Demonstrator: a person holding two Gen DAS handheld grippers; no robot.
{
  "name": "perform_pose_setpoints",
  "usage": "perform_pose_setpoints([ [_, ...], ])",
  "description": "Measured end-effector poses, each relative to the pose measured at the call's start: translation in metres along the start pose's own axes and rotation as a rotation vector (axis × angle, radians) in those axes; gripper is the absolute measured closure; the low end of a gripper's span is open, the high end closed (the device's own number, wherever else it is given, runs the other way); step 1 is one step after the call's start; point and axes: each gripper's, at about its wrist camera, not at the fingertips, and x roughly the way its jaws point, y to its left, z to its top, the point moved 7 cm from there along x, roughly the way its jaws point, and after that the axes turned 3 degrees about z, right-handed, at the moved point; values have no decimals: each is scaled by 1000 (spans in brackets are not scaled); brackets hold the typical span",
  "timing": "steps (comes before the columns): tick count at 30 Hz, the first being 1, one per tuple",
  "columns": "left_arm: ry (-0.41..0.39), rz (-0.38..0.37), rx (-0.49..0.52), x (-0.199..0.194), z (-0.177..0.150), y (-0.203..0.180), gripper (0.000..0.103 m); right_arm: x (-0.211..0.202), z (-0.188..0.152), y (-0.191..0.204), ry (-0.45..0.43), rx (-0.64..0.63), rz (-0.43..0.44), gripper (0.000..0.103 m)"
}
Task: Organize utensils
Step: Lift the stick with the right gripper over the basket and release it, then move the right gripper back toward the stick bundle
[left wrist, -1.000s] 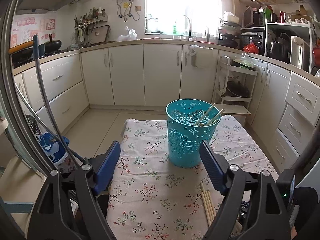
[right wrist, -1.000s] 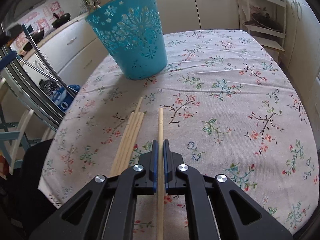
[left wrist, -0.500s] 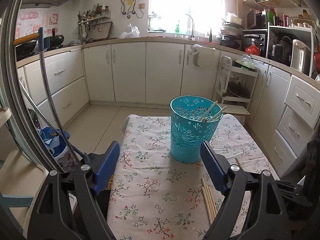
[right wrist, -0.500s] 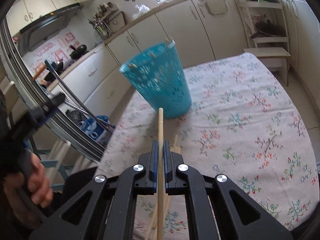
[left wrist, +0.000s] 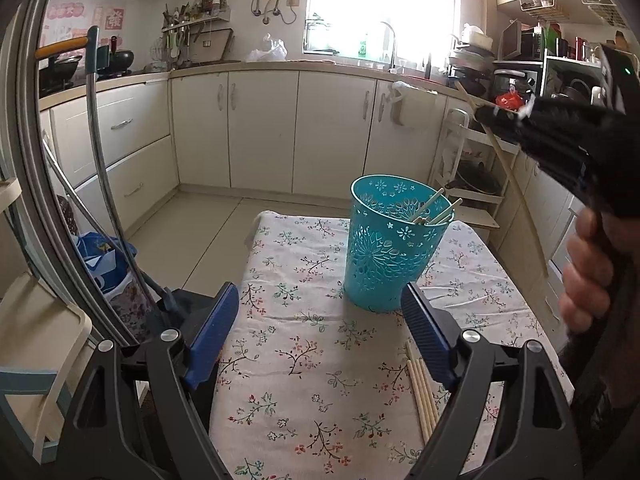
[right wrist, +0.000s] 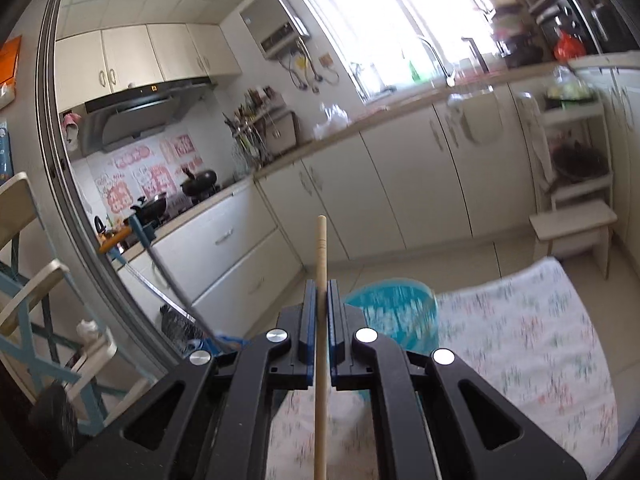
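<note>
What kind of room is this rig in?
A home kitchen, almost certainly. A range hood hangs over pans on a stove, and a sink faucet stands under the window. The work surface is a small table with a floral cloth.

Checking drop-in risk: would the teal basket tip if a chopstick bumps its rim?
Probably: the teal basket looks like thin perforated plastic, tall with a narrower base. Few chopsticks weigh it, and the tablecloth may let it slide.

Perforated plastic basket [left wrist: 390, 248], floral cloth [left wrist: 304, 344], wooden chopstick [right wrist: 321, 264]
</note>
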Motion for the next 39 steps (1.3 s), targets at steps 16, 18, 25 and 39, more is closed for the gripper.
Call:
perform_pose_setpoints([
  [16,102,-10,-56,46,-25,19,23,112,43,-36,-21,-26,-86,96],
  [18,109,-12,-57,50,-27,19,23,117,35,-40,2,-27,-92,96],
  [25,117,-12,-61,51,-29,19,23,117,8,-45,85,-39,-88,96],
  [39,47,-5,-10,10,-15,0,21,4,-5,-28,39,-71,-87,96],
])
